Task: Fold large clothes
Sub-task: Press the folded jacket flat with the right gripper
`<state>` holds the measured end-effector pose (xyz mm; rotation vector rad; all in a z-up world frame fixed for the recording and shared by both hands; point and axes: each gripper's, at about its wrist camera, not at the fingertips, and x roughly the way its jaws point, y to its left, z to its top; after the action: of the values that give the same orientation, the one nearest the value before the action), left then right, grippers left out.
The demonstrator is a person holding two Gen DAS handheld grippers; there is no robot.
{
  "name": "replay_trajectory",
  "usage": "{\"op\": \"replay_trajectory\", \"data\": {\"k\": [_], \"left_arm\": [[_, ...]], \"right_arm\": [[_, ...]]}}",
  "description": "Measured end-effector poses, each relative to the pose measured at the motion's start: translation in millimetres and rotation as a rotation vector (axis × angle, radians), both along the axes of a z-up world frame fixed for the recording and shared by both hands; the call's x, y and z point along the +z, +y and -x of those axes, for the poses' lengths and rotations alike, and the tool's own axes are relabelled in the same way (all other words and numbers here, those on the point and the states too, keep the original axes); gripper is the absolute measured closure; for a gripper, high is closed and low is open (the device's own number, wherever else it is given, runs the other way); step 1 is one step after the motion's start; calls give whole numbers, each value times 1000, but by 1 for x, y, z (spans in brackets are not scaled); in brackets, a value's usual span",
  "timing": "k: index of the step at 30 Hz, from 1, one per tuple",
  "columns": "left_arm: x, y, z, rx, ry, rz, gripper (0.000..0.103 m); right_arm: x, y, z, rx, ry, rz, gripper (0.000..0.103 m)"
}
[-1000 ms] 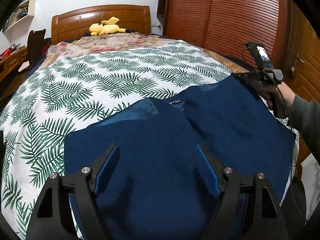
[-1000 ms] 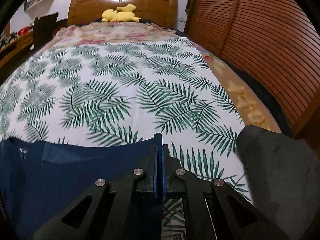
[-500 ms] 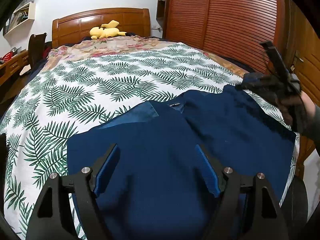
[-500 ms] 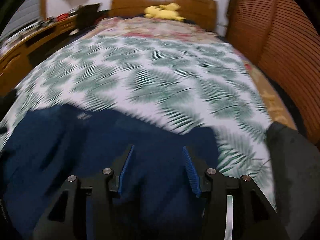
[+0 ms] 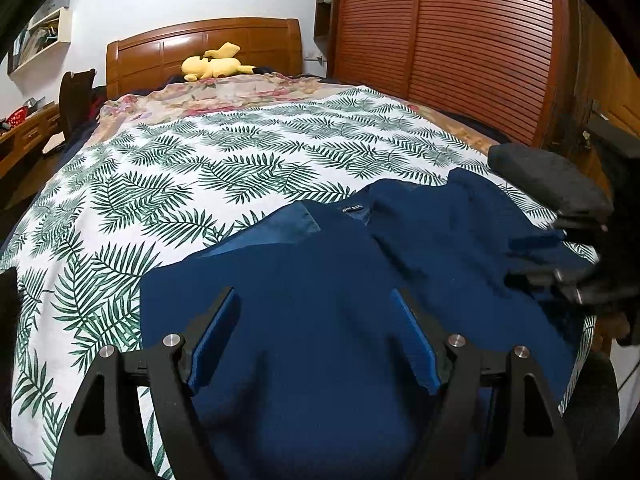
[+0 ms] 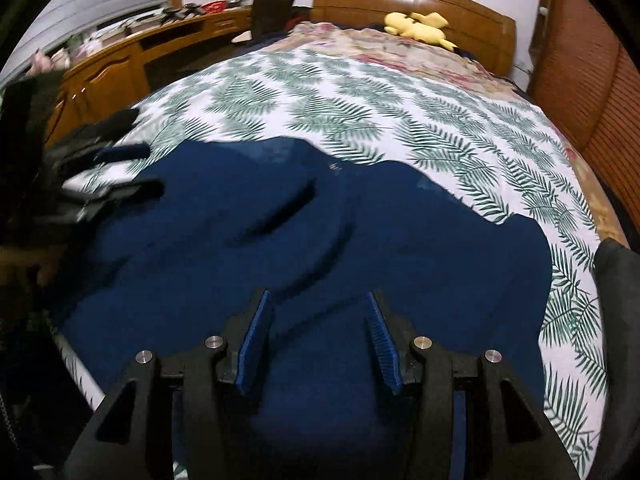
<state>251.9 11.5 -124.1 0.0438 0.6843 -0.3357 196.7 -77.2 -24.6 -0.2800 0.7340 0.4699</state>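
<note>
We have the dark blue garment lying flat on the bed, near its foot edge, collar turned toward the headboard. On the left, our left gripper hovers over the garment's near part with its jaws spread wide and nothing between them. Toward the middle, one front panel lies across the other below the collar label, so we judge we are at the laying-out stage, before the first real fold. On the right, our right gripper hangs above the garment's near right part; its jaws have just been opening and now stand released, with only cloth beneath them, not pinched. In the left wrist view that gripper is a blurred dark shape at the garment's right edge, and we cannot quite tell there whether it touches the fabric. Next, we think, each gripper needs to pinch an edge or corner cleanly, through one layer only, and carry it over without dragging the rest. As for containers, we see none holding anything relevant; a grey folded cloth lies beside the garment.
</note>
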Motion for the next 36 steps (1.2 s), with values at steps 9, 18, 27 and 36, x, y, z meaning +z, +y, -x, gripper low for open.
{"op": "replay_trajectory", "data": {"k": [9, 18, 27, 36], "left_arm": [[20, 3, 20, 2, -79, 21, 25], [30, 5, 51, 30, -120, 12, 25], [23, 5, 105, 82, -137, -6, 25], [18, 18, 142, 170, -107, 27, 20]], "right_arm": [[-1, 2, 42, 3, -20, -3, 52], [3, -2, 63, 28, -30, -59, 52], [-2, -10, 69, 54, -29, -92, 52], [-43, 0, 53, 46, 26, -46, 52]]}}
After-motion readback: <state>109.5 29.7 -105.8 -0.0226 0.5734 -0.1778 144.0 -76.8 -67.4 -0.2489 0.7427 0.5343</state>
